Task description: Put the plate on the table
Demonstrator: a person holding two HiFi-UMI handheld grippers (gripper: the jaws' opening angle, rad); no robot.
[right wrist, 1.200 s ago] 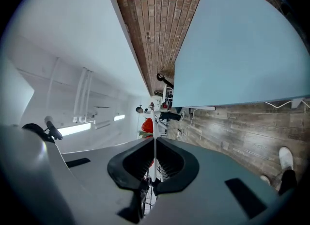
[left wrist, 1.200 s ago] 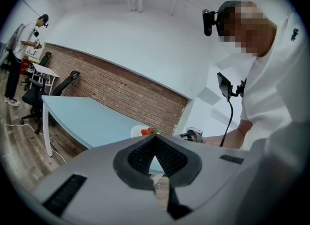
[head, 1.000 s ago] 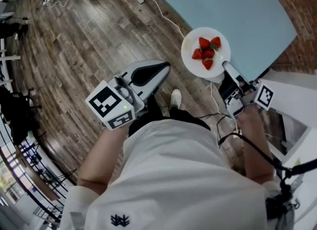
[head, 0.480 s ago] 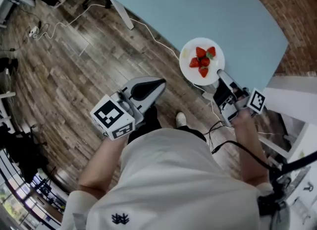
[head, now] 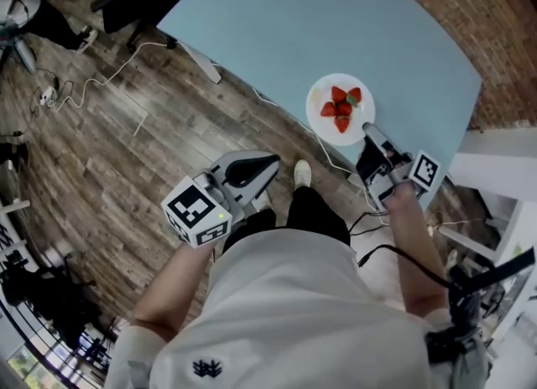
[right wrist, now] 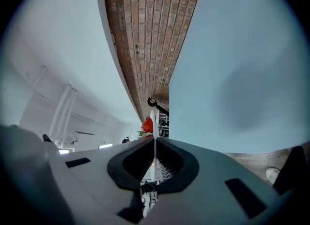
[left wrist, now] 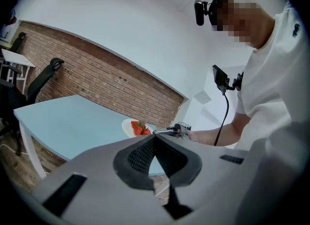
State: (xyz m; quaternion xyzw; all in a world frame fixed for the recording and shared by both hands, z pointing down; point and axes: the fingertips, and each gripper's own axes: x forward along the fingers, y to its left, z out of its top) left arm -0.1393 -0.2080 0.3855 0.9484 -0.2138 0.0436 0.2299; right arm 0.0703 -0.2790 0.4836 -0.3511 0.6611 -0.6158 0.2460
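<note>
Under the head camera, a wooden floor (head: 126, 153) is seen spreading to the left. A pale blue worktop (head: 319, 27) is set at a slant across the upper middle, with a brick wall (head: 470, 10) along its far side. A person in a white shirt (head: 285, 312) is seen from above, standing just short of the worktop's near edge, with one gripper held in each hand.

The left gripper (head: 267, 163) is held over the floor, apart from the worktop and beside the person's legs. Its fingers are pressed together with nothing between them.

The right gripper (head: 367, 130) is reached out to the near edge of the worktop. Its fingers are closed on the near rim of a white plate (head: 317, 94), which is seen edge-on between them in the right gripper view. The plate is carried flat over the worktop, just inside that near edge. Whether its underside touches the surface cannot be told.

A small cluster of red strawberries (head: 340, 109) is gathered at the plate's middle.
</note>
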